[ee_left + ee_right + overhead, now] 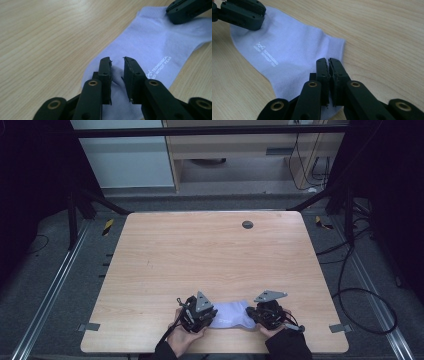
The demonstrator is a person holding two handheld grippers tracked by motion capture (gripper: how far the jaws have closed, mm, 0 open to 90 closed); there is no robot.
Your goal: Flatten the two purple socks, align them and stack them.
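We have a pale lilac sock (231, 315) lying flat near the front edge of the desk (200, 260), a little right of the middle, with one gripper at each end. Our left gripper (117, 65) sits over the toe end with its jaws a little apart and a small ridge of fabric standing between them, so it is poised on the sock but not pinching it. Our right gripper (328, 65) is at the cuff end with its jaws pressed together on the cloth near the heel, so we read it as clamped on the sock. The risk we see is an uneven hold: if we lift or pull now, only the right end comes with us, and the toe end would drag across the desk or slide out from the loose left jaws. Closing the left jaws too shallowly could catch just the top layer, leaving the sock to twist or bunch. Pulling hard could also tug the thin knit free of the right jaws.
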